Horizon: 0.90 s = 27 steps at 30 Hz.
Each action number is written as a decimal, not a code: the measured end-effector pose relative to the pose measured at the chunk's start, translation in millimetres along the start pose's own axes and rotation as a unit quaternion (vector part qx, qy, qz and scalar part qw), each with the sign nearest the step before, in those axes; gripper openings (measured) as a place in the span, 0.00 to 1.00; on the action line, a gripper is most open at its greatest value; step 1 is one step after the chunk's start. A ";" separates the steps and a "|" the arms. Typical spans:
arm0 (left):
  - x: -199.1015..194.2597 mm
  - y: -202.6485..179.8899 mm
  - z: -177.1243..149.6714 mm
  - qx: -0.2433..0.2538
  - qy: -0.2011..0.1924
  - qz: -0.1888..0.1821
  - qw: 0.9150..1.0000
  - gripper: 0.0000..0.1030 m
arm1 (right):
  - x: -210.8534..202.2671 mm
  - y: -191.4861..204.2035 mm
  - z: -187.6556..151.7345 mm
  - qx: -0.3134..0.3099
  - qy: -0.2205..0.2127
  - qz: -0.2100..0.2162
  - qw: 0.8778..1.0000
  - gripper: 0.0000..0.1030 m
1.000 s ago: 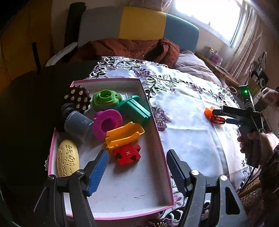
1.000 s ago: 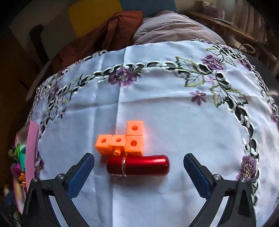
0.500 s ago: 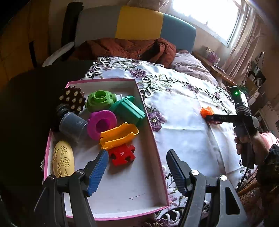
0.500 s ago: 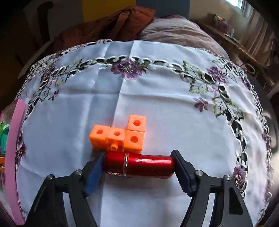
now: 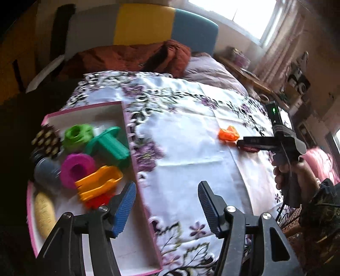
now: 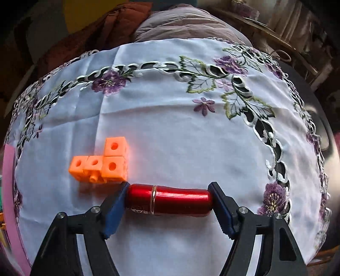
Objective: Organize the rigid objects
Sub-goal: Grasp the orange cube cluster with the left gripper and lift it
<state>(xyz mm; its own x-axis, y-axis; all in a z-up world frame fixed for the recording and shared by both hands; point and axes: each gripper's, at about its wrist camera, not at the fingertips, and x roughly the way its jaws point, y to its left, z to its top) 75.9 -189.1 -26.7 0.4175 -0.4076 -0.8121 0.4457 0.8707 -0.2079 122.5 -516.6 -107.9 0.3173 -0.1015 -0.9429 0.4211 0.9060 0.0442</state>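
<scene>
Right hand-held gripper (image 6: 167,199) has just closed end-to-end on the red tube (image 6: 170,199); pads touch both tips, tube's long axis running across btwn them. It lies on the desk (image 6: 170,118) just beside the orange blocks (image 6: 102,163). Left hand-held gripper (image 5: 166,203), part open & empty, jaws just narrowed, hangs over the pink tray (image 5: 146,214) edge, well apart from the tube.

Daylight pours from the window (image 5: 244,17) beyond the tablecloth (image 5: 191,131), blown out to plain white, and leaves the room's corners far from it dim to black. In the left wrist view the toys in the pink tray (image 5: 136,161) left of the cloth smear with motion blur. The right wrist view is sharper: the red cylinder (image 6: 170,199) shows glare streaks, and the cloth's embroidered border bows with fisheye distortion.
</scene>
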 end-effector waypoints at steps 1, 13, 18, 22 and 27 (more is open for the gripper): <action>5.3 -7.9 3.7 0.011 0.001 0.002 1.000 0.59 | -0.7 -3.2 0.5 0.005 0.000 0.001 1.000 0.73; 94.2 -98.5 54.7 0.167 0.018 -0.067 0.983 0.59 | 0.8 -45.9 4.7 0.087 0.006 0.022 0.996 0.89; 131.3 -112.7 70.8 0.194 0.038 -0.069 0.978 0.58 | 2.4 -63.7 11.3 0.123 0.003 0.058 0.991 0.93; 151.8 -123.2 81.4 0.220 0.048 -0.069 0.972 0.50 | -2.1 -77.7 13.4 0.152 -0.002 0.080 0.985 0.93; 167.2 -137.8 90.8 0.257 0.048 -0.076 0.962 0.49 | -11.5 -84.8 5.8 0.170 -0.005 0.097 0.981 0.94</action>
<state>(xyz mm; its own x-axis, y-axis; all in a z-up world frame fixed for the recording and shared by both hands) 156.2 -402.2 -84.4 0.2522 -0.4709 -0.8454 0.8394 0.5412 -0.0510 88.1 -594.6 -98.9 0.4278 0.0537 -0.9023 0.6103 0.7192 0.3321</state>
